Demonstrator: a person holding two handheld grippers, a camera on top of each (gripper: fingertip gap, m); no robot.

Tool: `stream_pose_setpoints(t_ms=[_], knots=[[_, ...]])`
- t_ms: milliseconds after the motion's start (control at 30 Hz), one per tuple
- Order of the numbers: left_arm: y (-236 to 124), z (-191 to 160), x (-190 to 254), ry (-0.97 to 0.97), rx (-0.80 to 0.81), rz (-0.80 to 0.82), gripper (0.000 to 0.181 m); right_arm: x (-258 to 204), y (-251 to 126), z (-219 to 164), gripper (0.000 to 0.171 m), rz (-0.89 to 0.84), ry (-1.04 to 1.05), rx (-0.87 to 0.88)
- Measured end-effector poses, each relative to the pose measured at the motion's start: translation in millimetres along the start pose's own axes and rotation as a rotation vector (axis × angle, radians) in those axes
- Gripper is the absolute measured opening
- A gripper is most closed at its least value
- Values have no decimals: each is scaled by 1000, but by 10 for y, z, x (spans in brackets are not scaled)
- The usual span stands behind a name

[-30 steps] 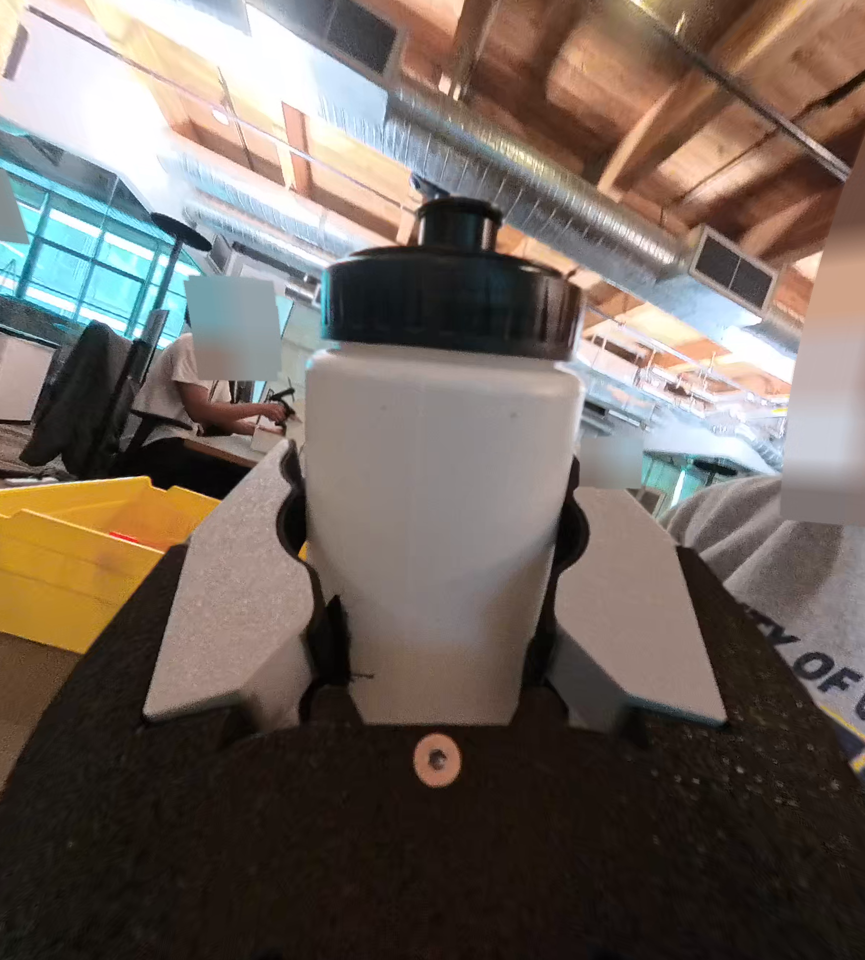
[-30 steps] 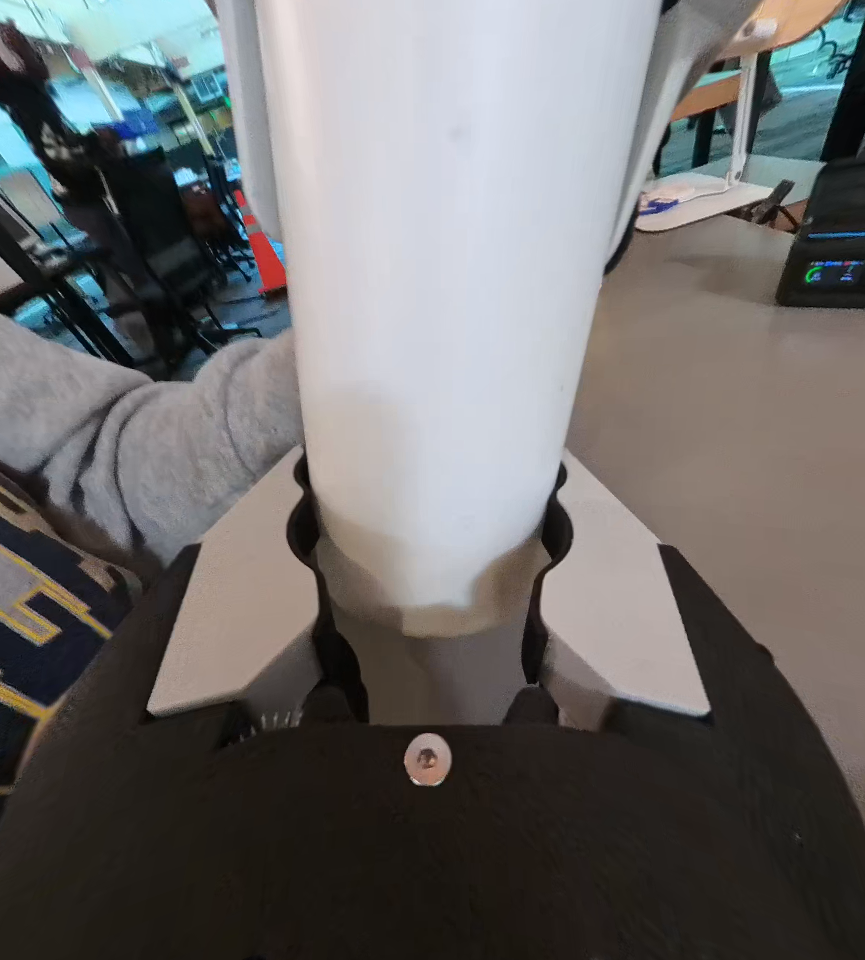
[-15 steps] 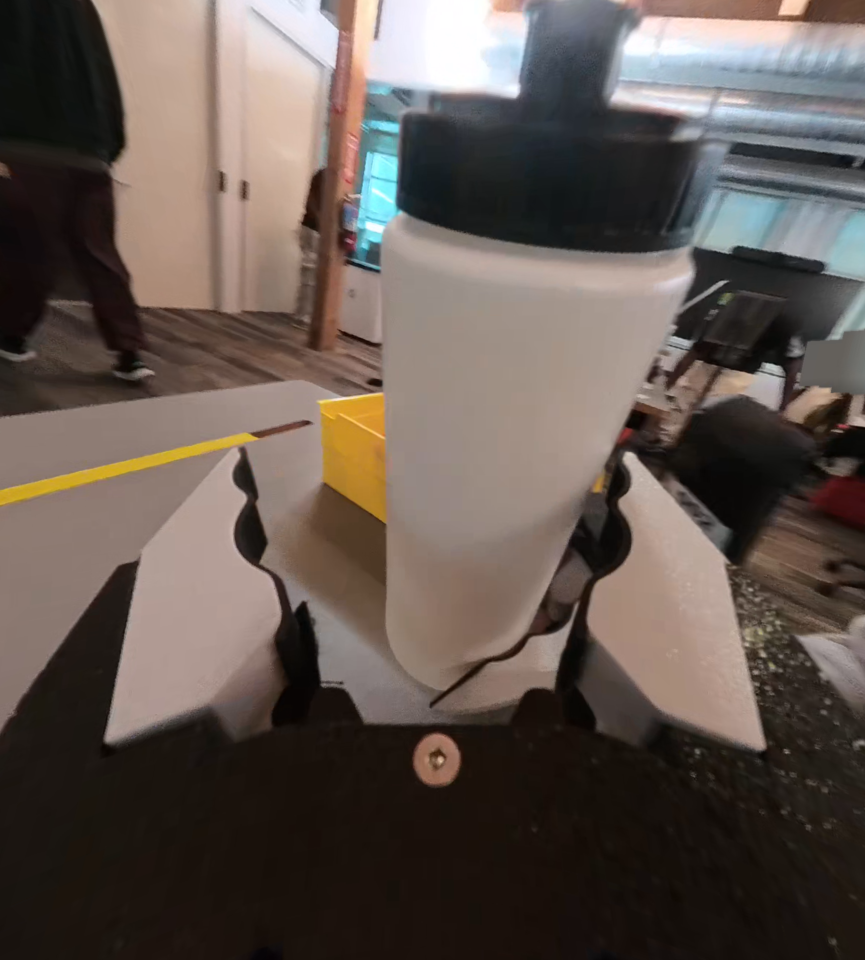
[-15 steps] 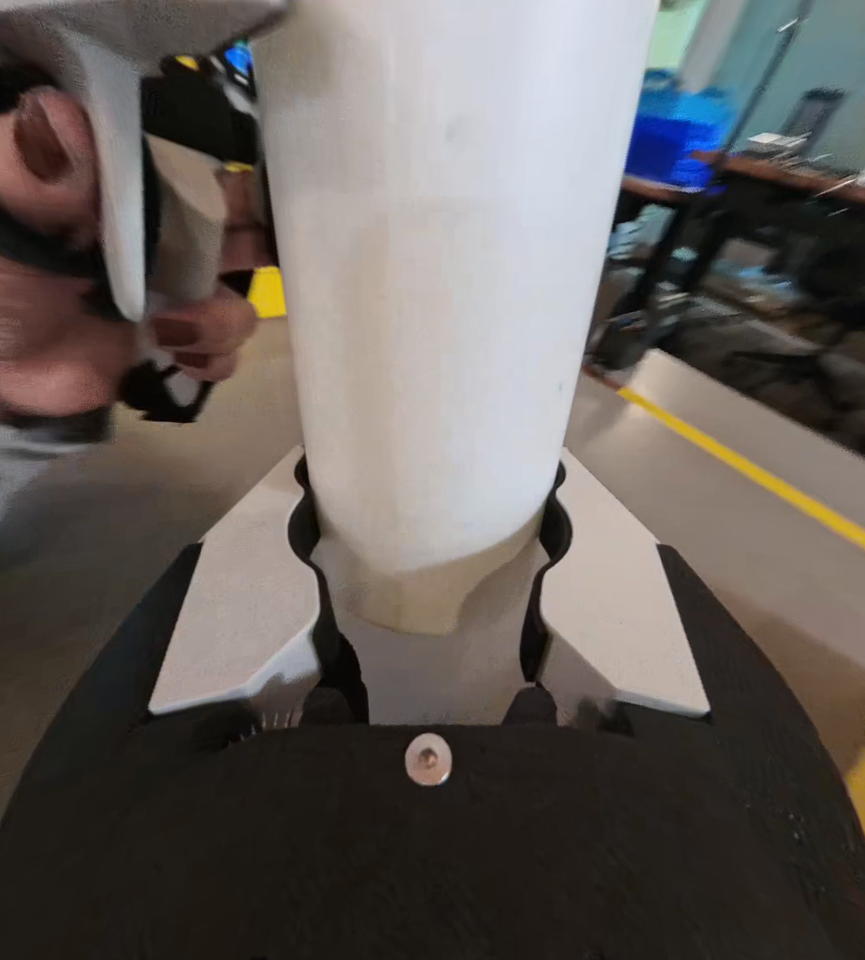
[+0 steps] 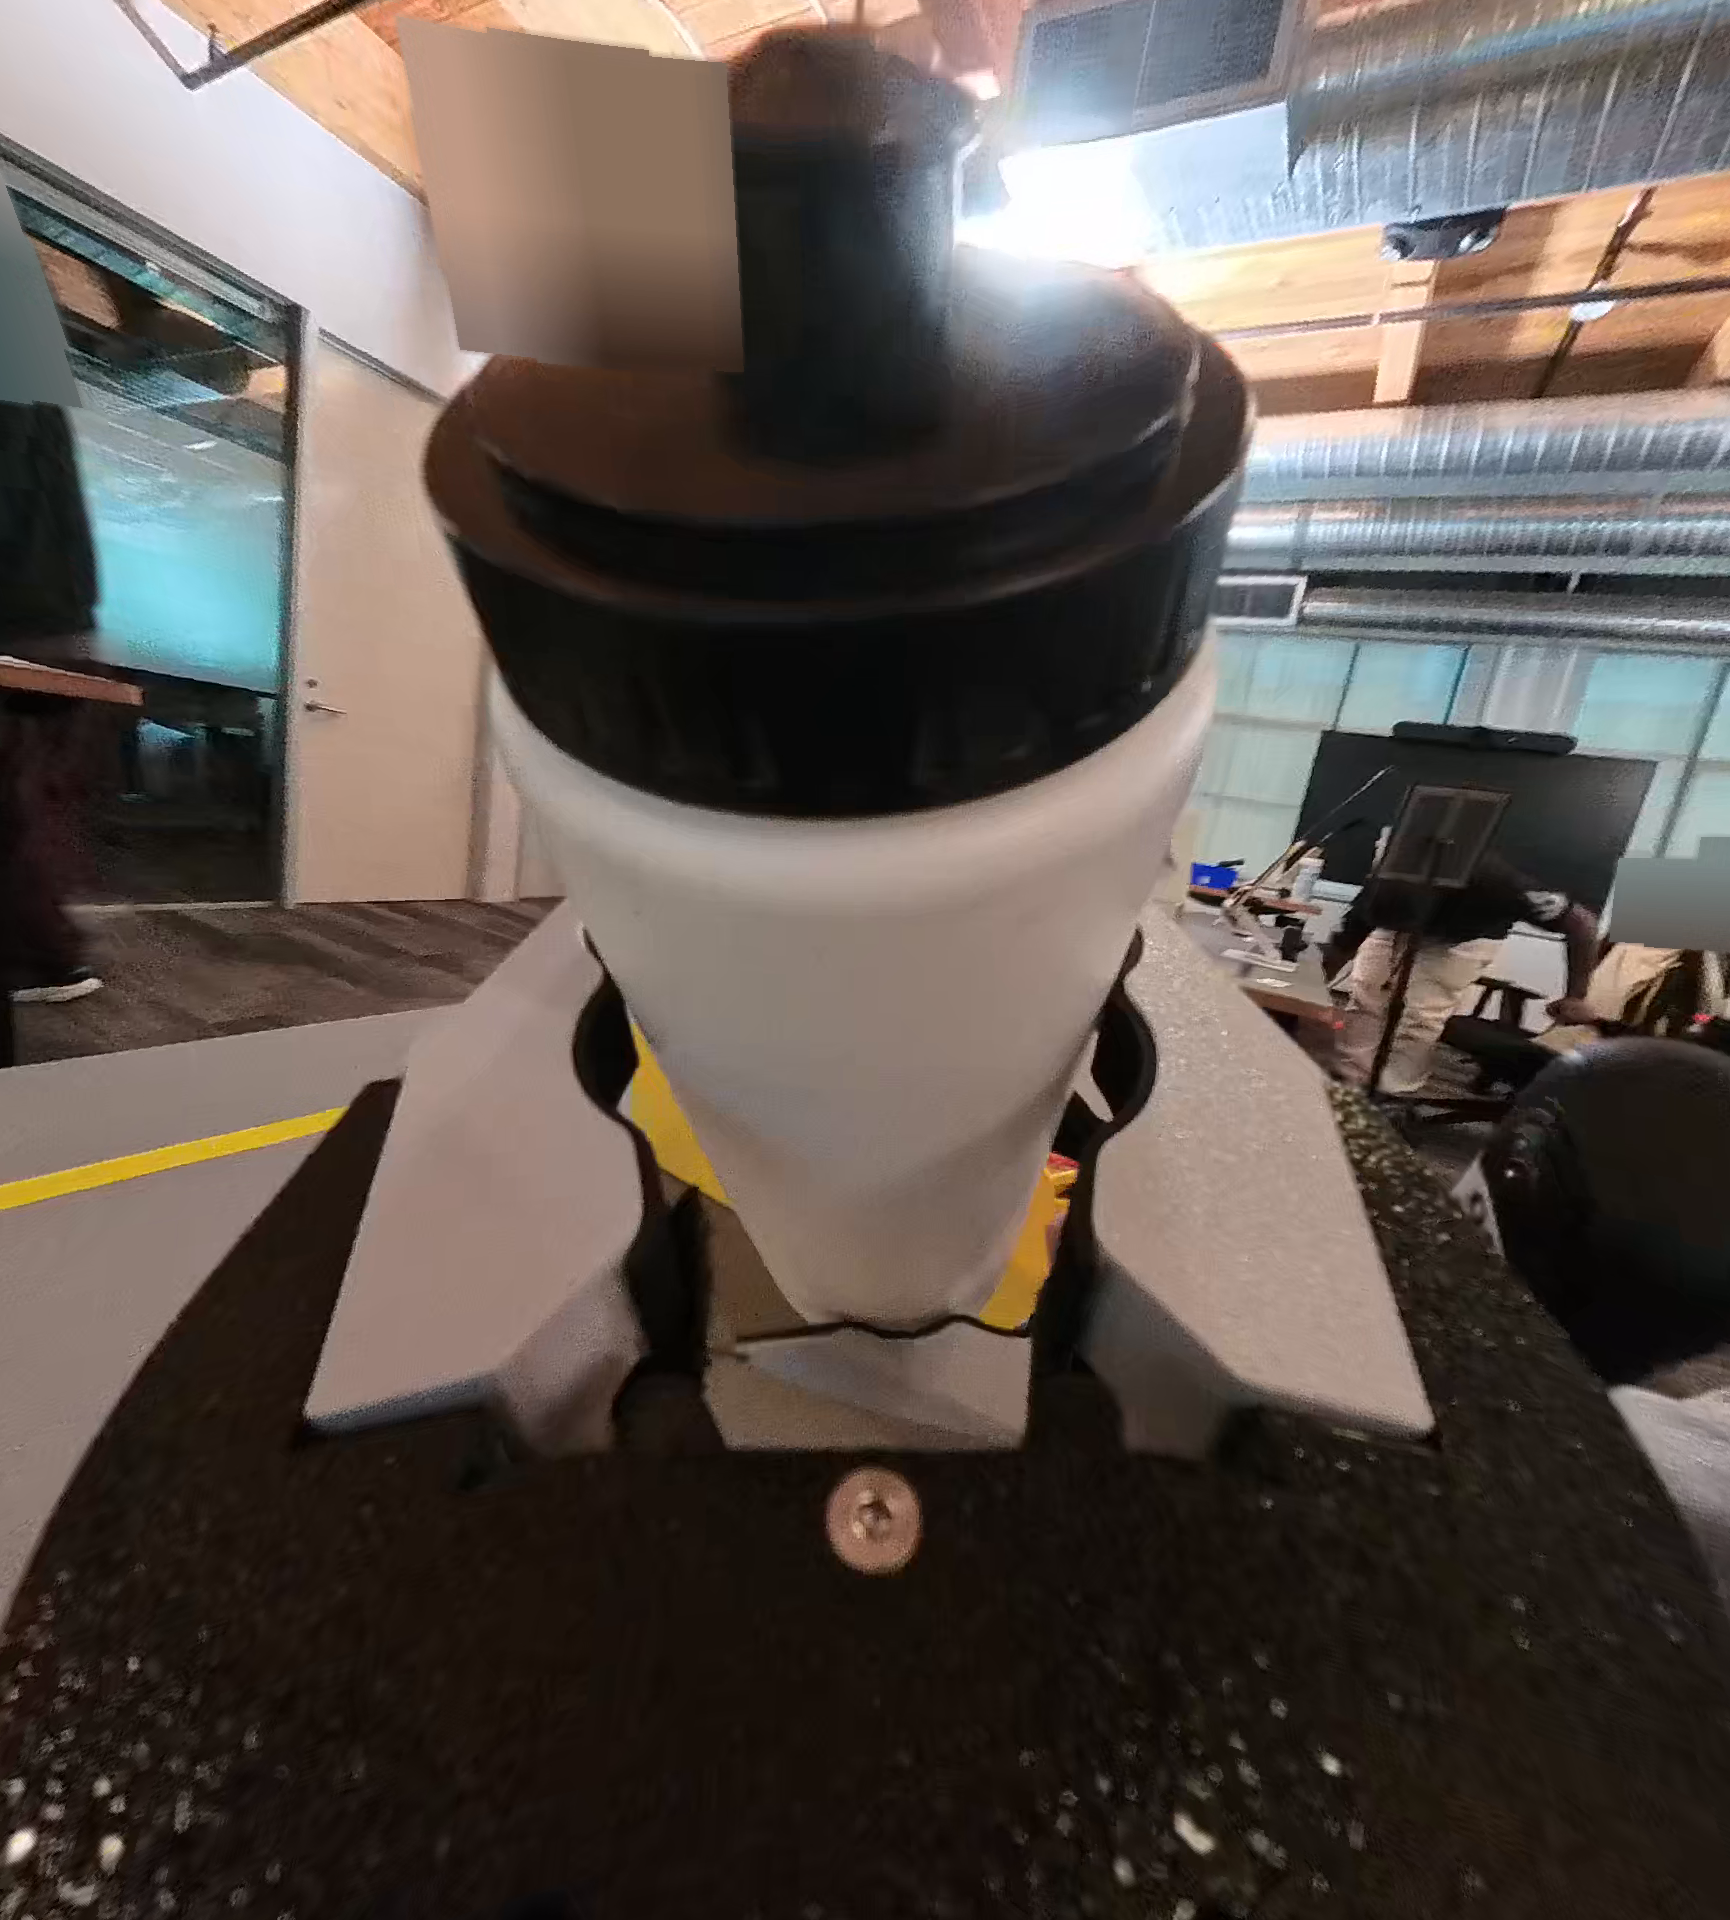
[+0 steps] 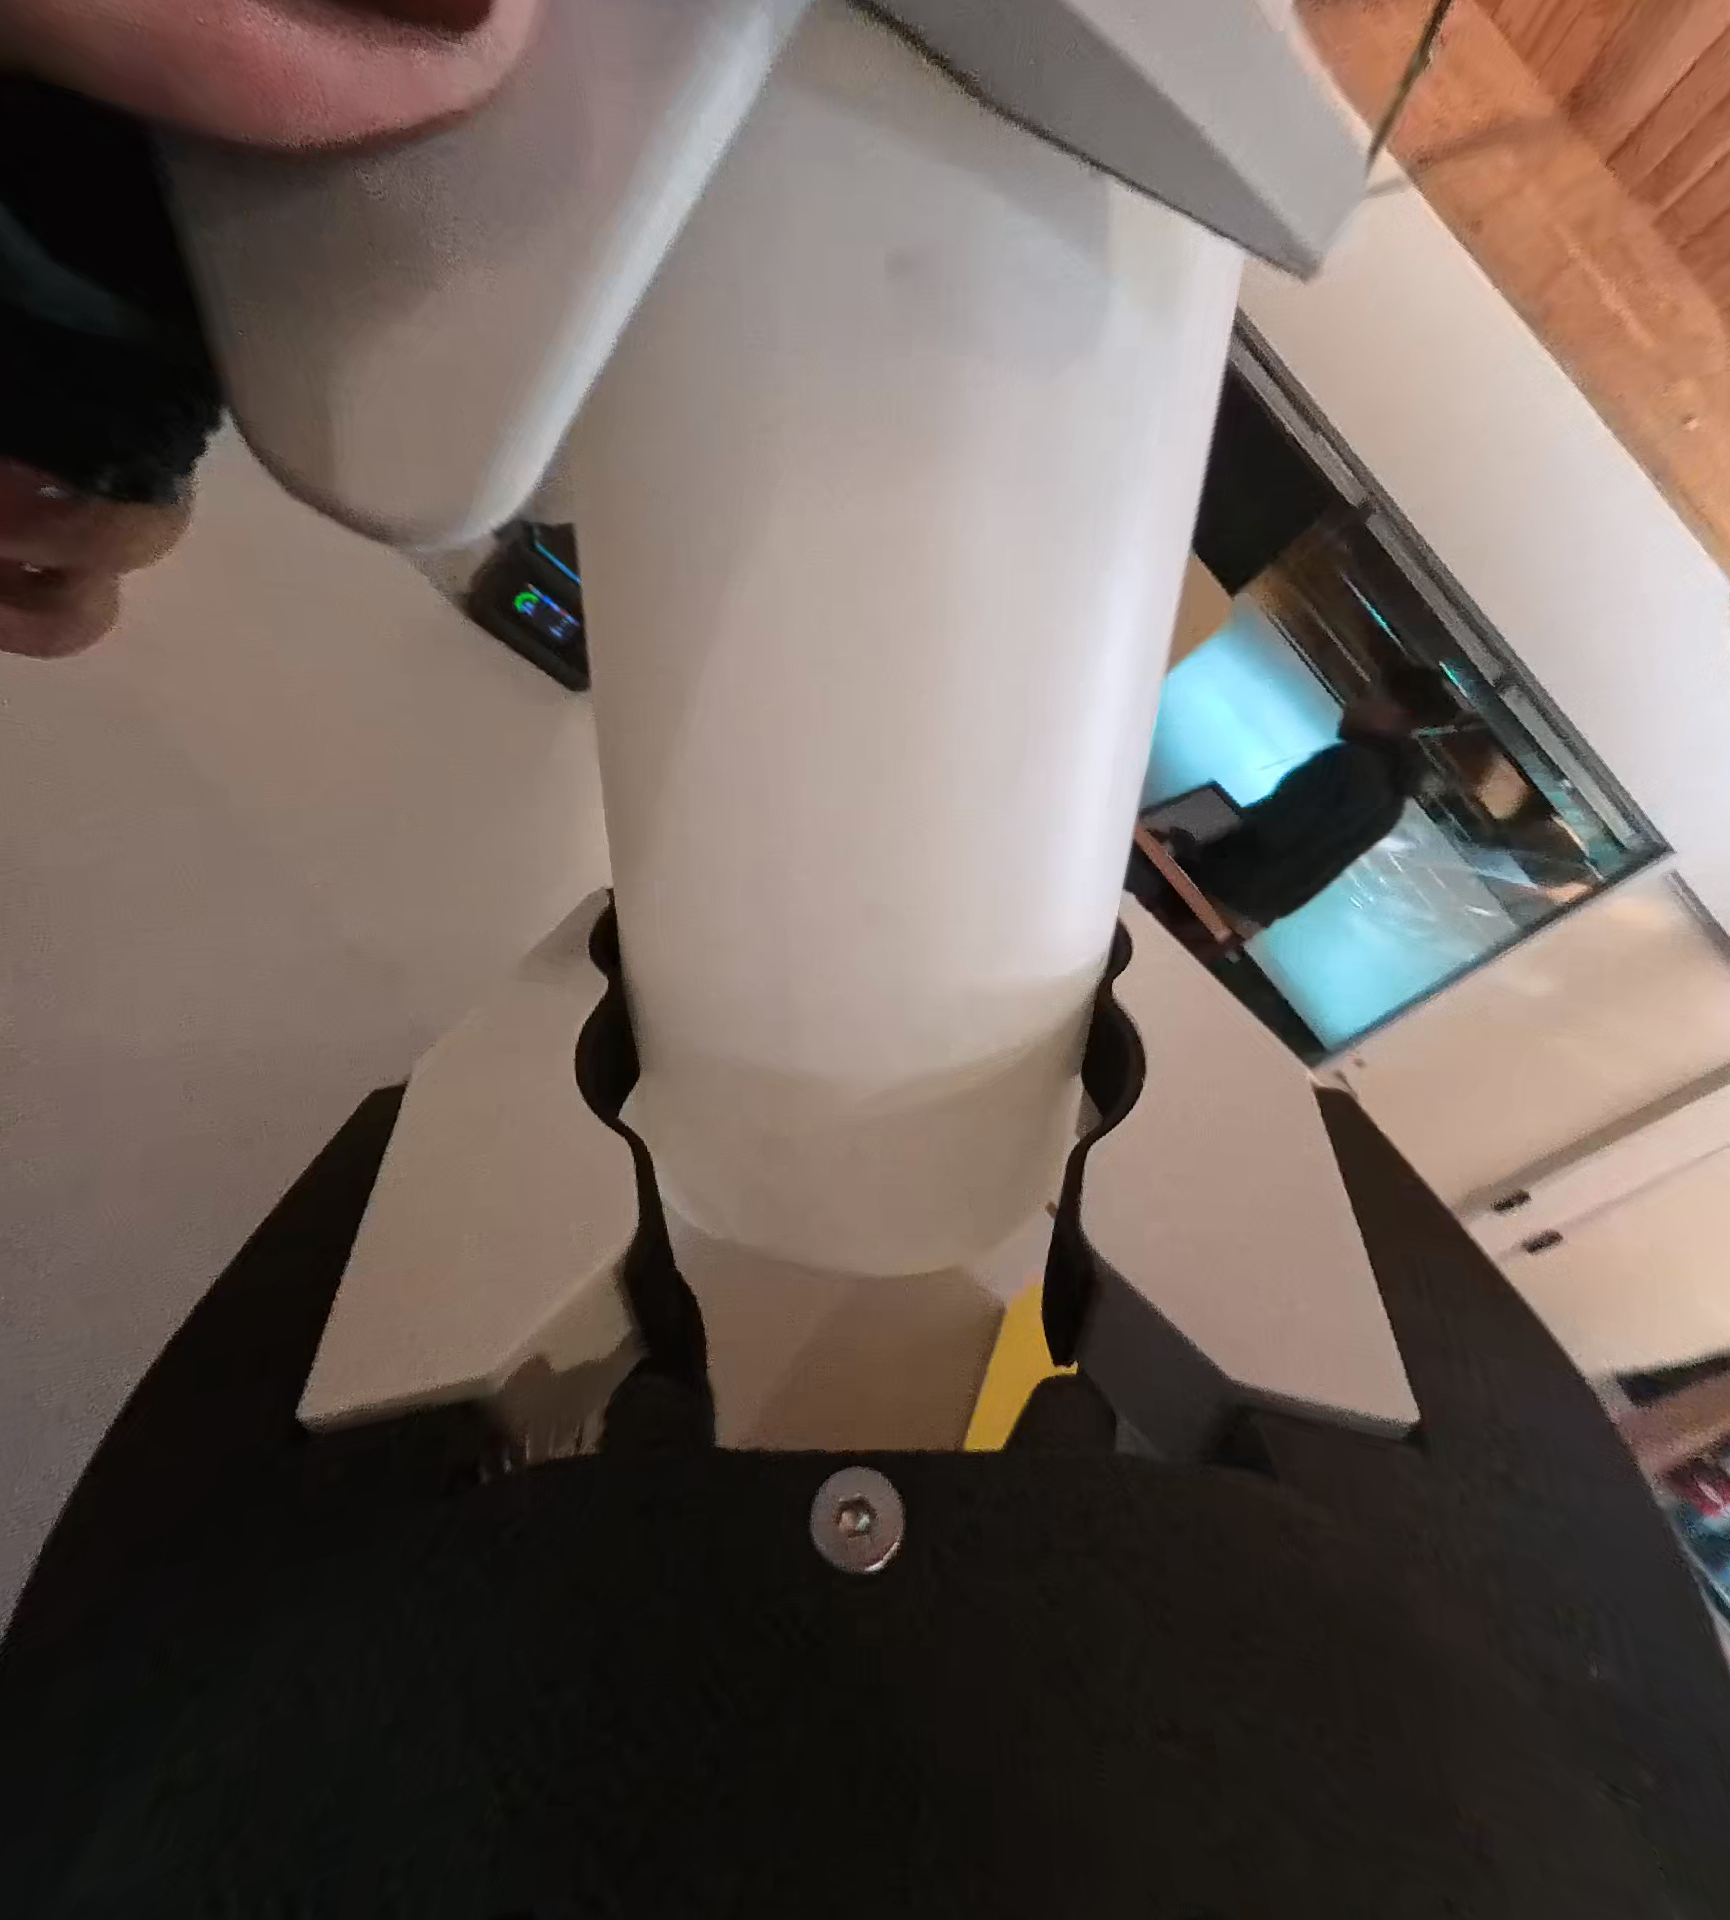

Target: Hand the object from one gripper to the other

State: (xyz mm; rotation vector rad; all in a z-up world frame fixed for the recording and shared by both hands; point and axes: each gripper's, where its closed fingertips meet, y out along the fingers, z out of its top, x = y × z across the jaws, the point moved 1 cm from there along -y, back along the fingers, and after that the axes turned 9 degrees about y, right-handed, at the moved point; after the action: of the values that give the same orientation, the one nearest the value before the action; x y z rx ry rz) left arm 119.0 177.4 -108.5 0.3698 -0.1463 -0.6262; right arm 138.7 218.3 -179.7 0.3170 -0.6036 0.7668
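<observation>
The bottle [image 6: 871,665] stood up between the right gripper [image 6: 861,1091] fingers, clamped at its bottom end. The left gripper [image 5: 866,1132] fingers sat around it higher up, by the cap [image 5: 830,582]; I could not tell if they squeezed.

An open-plan office in a converted industrial loft — bare wooden ceiling beams [image 5: 1526,281] and silver air ducts [image 5: 1526,135] run overhead. Glass-walled rooms [image 5: 175,582] line one side, people work at desks [image 5: 1287,977] with a large dark screen [image 5: 1609,821] behind — and yellow tape [image 5: 113,1169] marks a grey table [image 5: 61,1351].
</observation>
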Motion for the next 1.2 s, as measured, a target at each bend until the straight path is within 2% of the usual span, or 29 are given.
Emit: stream_pose_setpoints(t_ms=[200, 333, 433, 500, 567, 700, 833, 900, 1067, 1200], knots=[[-167, 150, -33, -112, 113, -197, 88, -334, -167, 156, 89, 414, 182, 101], [-265, 162, 82, -127, 98, -383, 88, -392, -421, 392, 95, 802, 596, 168], [-273, 78, 149, -125, 28, -462, 88, -400, -562, 485, 100, 1101, 913, 98], [-270, 21, 219, -107, -19, -507, 88, -495, -587, 443, 105, 1180, 918, 17], [-258, -35, 294, -84, -62, -538, 88, -601, -569, 383, 101, 1159, 811, -25], [-225, -87, 420, -58, -113, -572, 87, -790, -527, 259, 80, 1116, 631, -96], [-187, -135, 448, -13, -197, -543, 86, -843, -489, 239, 79, 1083, 611, -68], [-174, -129, 406, 6, -228, -501, 88, -768, -436, 228, 78, 1017, 590, -37], [-231, -52, 232, 28, -258, -399, 114, -449, -310, 232, 78, 821, 487, 22], [-361, 67, 107, -110, -220, -387, 117, -39, -216, 288, 78, 579, 261, 79]])
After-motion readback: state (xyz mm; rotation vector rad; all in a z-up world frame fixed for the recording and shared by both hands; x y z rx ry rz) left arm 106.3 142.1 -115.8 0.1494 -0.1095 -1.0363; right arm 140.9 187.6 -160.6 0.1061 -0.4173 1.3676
